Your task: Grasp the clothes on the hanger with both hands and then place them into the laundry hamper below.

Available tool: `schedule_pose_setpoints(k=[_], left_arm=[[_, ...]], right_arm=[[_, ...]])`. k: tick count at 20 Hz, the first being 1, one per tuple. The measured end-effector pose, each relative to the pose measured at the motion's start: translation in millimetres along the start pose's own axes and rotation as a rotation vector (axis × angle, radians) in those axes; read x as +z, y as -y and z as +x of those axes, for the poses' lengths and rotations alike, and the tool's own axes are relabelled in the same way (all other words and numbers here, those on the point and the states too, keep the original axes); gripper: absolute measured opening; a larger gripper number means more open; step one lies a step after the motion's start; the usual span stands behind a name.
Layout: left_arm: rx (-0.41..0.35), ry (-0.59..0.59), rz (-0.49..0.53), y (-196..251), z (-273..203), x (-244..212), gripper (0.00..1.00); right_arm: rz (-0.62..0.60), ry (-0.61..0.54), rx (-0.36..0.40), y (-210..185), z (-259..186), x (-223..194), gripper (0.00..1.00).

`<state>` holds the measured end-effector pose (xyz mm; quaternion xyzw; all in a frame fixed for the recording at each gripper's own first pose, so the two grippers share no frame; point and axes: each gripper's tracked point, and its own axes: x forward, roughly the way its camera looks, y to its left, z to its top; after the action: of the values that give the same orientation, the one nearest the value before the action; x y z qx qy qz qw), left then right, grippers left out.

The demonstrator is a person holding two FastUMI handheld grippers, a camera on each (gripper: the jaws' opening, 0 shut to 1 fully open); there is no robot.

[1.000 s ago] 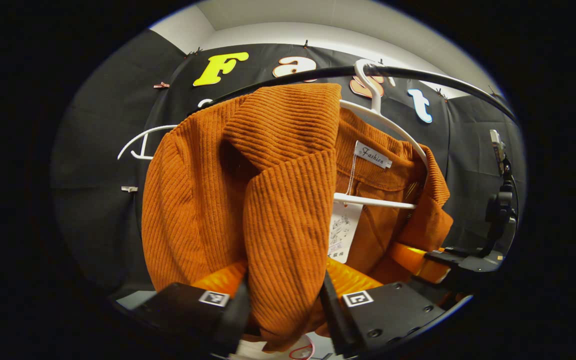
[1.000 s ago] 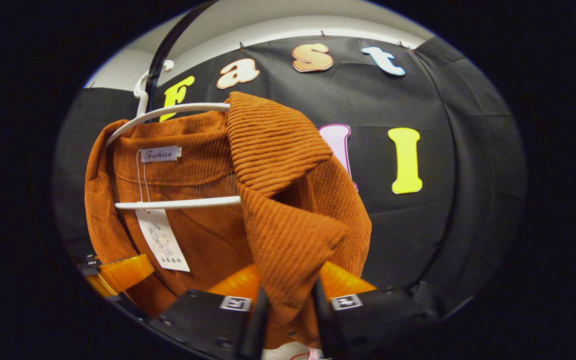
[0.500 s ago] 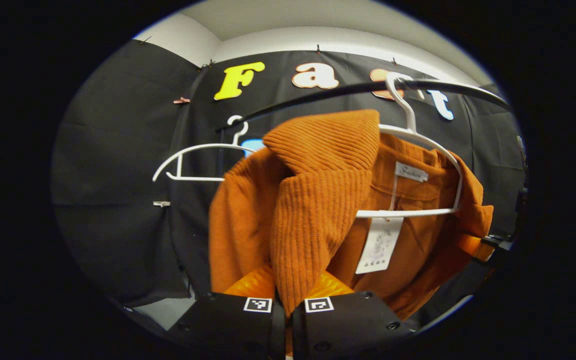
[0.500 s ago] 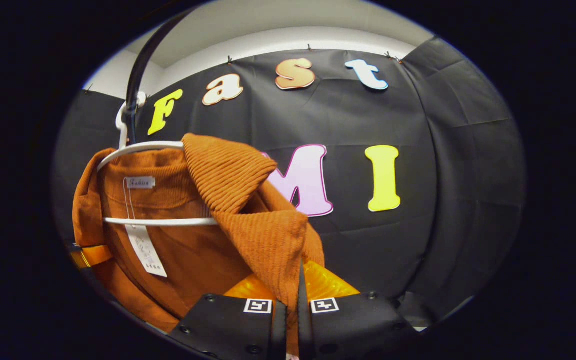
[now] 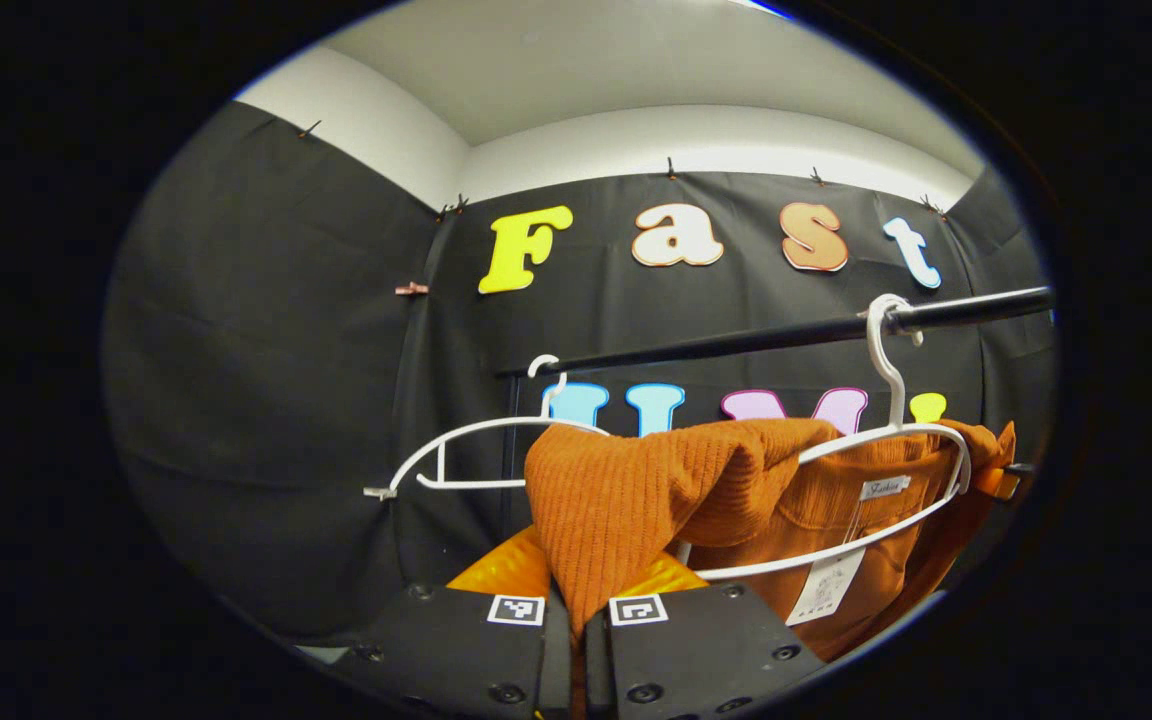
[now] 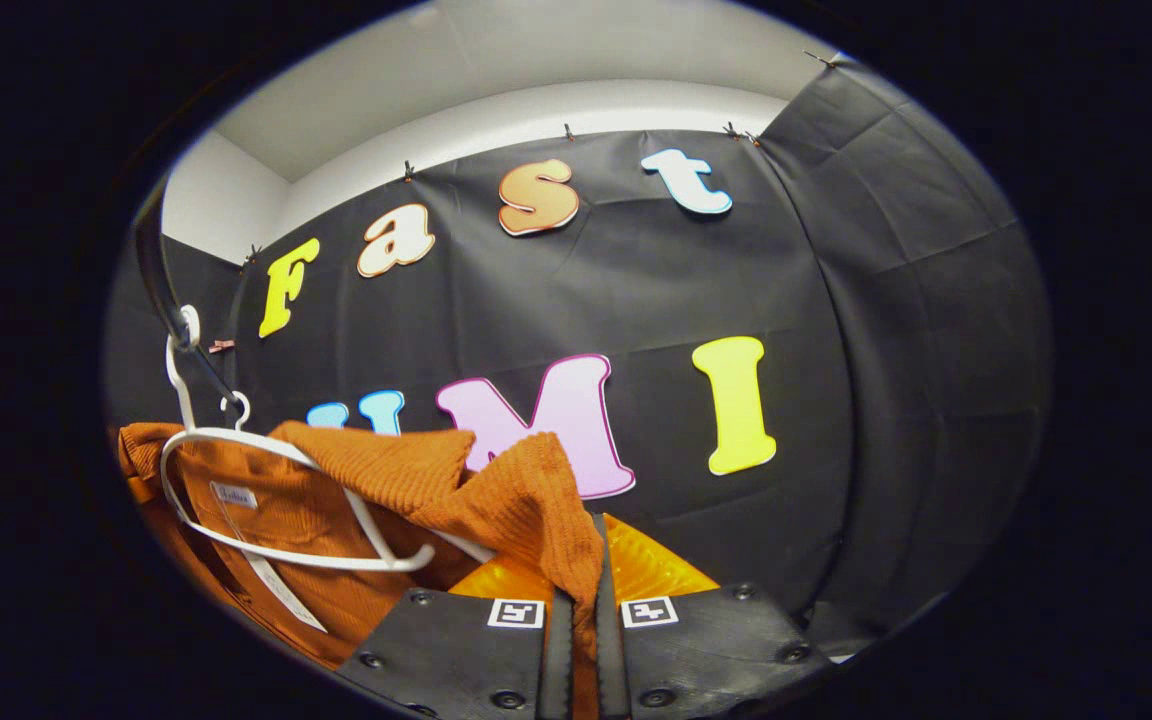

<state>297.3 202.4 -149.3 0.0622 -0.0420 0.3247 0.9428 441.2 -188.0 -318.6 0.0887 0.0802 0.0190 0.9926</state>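
Black cloth lines the booth on every side, pinned up under a pale wall and ceiling, and a black clothes rail (image 5: 786,335) crosses in front of it. From that rail hangs a white plastic hanger (image 5: 896,440) carrying a rust-orange ribbed knit garment (image 5: 656,490), with a second white hanger (image 5: 456,455), bare, hooked on the rail farther along. In the left gripper view the left gripper (image 5: 578,610) has its two fingers drawn together on a fold of the garment's front edge, the cloth running down between them, so it holds the knit pinched tight. The fabric stretches from that pinch up over the shoulder of the loaded hanger, which tilts with its far end raised; a small neck label (image 5: 884,488) and a white paper tag (image 5: 821,590) show inside the collar. In the right gripper view the right gripper (image 6: 576,612) is likewise closed to a narrow slit on the garment's (image 6: 496,500) other front edge, orange knit pressed between both fingers. From there the cloth drapes leftward across the tilted hanger (image 6: 266,500), whose hook sits on the rail (image 6: 161,290). So the garment is partly on its hanger, gripped at both front edges.
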Motion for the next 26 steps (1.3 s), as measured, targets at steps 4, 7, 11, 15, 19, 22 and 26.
schedule_pose_setpoints(k=[4, 7, 11, 15, 19, 22, 26], left_arm=[[-0.071, -0.028, -0.006, -12, 25, 3, 0.10], [-0.068, -0.101, -0.071, -36, 33, -24, 0.10], [-0.057, -0.218, -0.081, -42, 25, -81, 0.10], [-0.083, -0.298, -0.091, -22, 5, -124, 0.10], [-0.164, -0.421, -0.113, 16, -31, -169, 0.10], [-0.235, -0.485, -0.100, 50, -51, -190, 0.10], [-0.306, -0.518, -0.124, 87, -65, -196, 0.10]], right_arm=[[-0.032, -0.011, 0.051, -13, 15, 2, 0.13], [-0.016, -0.049, 0.080, -20, 13, -14, 0.14], [-0.058, -0.127, 0.092, -19, -2, -47, 0.13], [-0.058, -0.197, 0.100, -20, -26, -78, 0.14], [-0.045, -0.315, 0.126, -36, -56, -125, 0.14], [-0.037, -0.383, 0.176, -63, -78, -151, 0.14], [-0.012, -0.441, 0.282, -116, -100, -171, 0.14]])
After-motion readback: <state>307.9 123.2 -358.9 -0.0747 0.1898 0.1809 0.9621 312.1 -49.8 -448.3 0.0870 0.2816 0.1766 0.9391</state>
